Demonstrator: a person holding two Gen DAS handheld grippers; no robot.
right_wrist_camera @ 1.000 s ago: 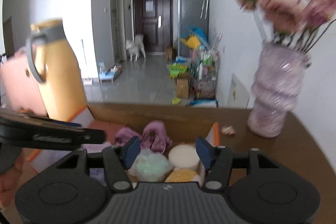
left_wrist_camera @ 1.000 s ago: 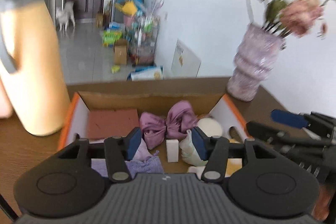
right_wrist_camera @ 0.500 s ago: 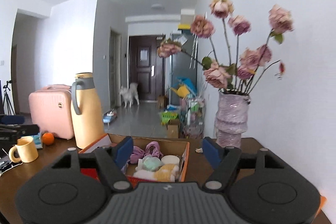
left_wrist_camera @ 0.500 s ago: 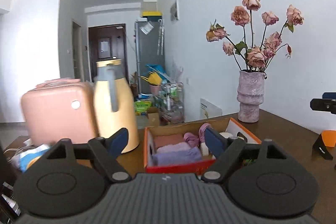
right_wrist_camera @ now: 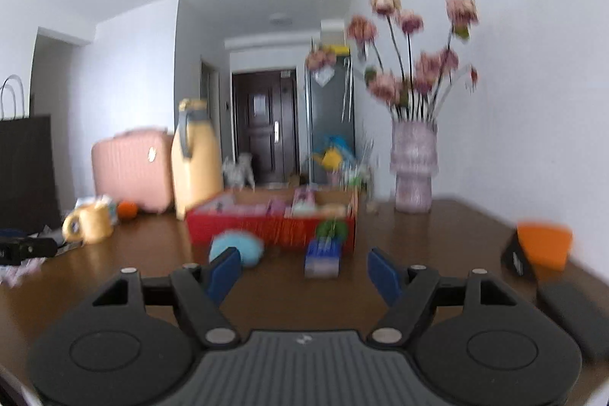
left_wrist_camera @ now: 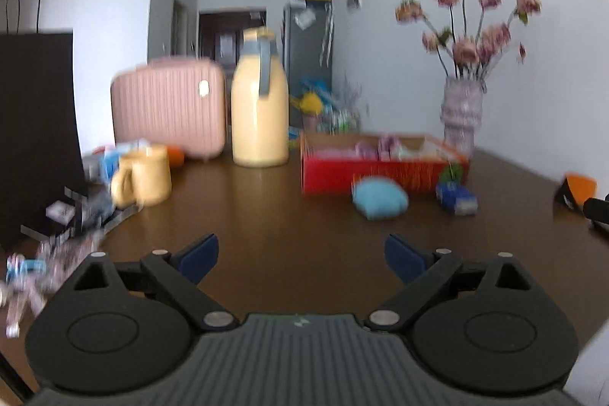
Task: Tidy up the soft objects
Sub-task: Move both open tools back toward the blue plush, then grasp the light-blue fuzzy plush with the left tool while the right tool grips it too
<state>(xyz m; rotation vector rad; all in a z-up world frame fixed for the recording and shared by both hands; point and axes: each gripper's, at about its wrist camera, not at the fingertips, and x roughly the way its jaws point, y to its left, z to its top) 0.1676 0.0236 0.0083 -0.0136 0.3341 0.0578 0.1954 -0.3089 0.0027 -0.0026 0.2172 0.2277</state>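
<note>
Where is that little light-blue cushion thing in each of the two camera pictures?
Left wrist view: the light-blue soft pad lies on the table right of centre, just in front of the red box.
Right wrist view: the pad lies left of centre, partly behind the gripper's left fingertip.
Shared landmark: the red box, directly behind the pad in both.

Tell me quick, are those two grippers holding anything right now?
Left gripper: open, holding nothing, over the table.
Right gripper: open, holding nothing.
</note>
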